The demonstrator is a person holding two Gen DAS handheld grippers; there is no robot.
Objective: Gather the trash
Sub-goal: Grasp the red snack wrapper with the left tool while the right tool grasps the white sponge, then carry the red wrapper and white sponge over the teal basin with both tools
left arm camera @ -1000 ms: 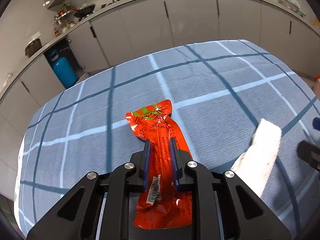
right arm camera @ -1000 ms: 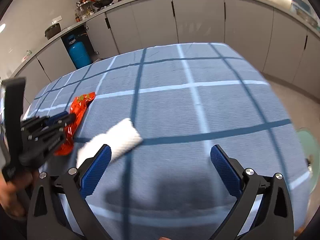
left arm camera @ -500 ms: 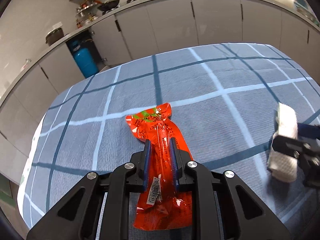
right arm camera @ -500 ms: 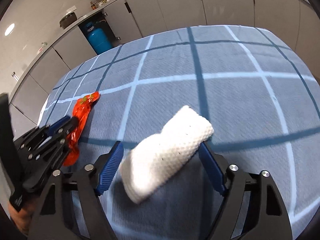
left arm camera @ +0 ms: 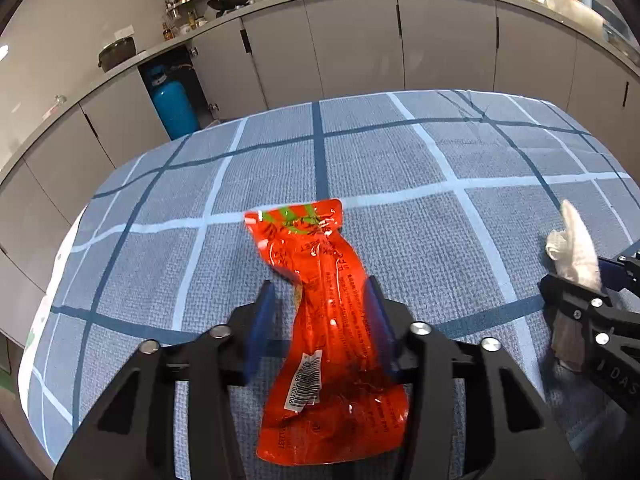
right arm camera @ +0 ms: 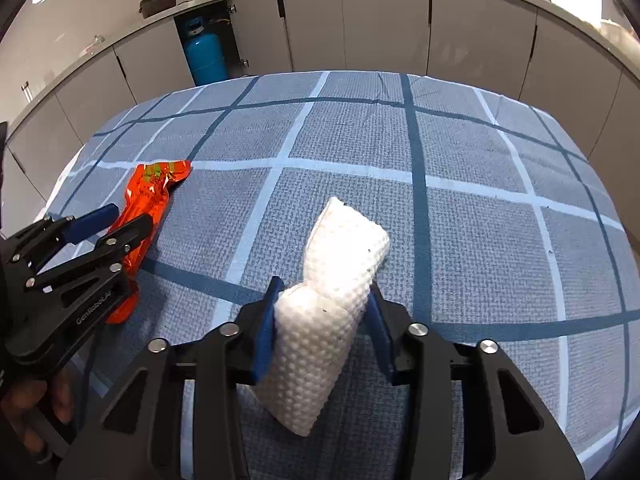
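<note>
Closest in, the left gripper [left arm camera: 320, 304] stands half open, its jaws either side of the red wrapper [left arm camera: 332, 340] without squeezing it; the wrapper seems to lie loose on the cloth [left arm camera: 400, 160]. The right gripper [right arm camera: 320, 312] is closed most of the way on the towel [right arm camera: 344, 248], both pads pressing into its waist, so that piece looks secured. Beyond them the checked cloth holds no other litter, and the cabinets [right arm camera: 380, 20] and gas bottle [right arm camera: 204, 56] stand behind. No bin shows, so I judge the task is early: one piece gripped, one ungripped, nothing binned.
</note>
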